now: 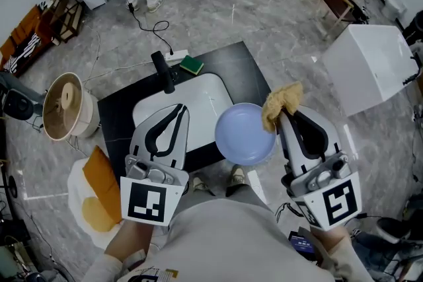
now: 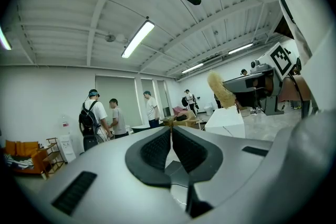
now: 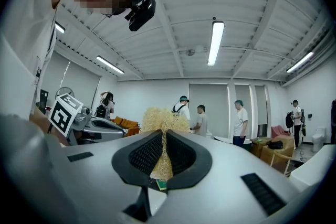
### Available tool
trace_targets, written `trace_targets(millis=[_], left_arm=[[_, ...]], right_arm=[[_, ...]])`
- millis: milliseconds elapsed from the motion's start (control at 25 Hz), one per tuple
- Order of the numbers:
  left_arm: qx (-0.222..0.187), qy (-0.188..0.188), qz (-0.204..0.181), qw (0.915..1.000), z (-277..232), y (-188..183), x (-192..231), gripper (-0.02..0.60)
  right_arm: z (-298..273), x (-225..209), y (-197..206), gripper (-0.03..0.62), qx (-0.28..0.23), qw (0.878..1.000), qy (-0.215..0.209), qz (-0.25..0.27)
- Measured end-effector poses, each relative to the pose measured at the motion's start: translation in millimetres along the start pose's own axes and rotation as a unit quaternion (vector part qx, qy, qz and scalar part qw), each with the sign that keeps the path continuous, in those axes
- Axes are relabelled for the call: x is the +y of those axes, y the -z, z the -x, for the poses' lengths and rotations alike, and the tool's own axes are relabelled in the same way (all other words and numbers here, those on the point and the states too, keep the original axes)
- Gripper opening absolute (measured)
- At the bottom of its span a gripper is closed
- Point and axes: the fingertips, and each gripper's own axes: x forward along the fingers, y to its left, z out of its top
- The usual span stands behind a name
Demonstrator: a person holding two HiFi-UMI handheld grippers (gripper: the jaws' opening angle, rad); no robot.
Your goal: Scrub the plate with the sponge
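right gripper clamps the sponge; plate lies just left of it; left gripper, farther off, jaws together on nothing

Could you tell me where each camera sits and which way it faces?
Head view: on the person's head, facing steeply down at plate, sink, left gripper, right gripper.
Left gripper view: on that gripper, facing level across the room; its shut empty jaws show.
Right gripper view: same, level; jaws clamp the sponge.
All three share the sponge.
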Motion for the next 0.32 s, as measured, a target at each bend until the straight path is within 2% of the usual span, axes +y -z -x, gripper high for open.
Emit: trace_targets(millis=[320], left_arm=[[-0.002,-0.002,-0.001,1.0,2.1,1.3,2.6,0.028]], right_arm=[[-2.2,2.1,0.7,0.048,-0.001,1.0,-0.002,0.002]])
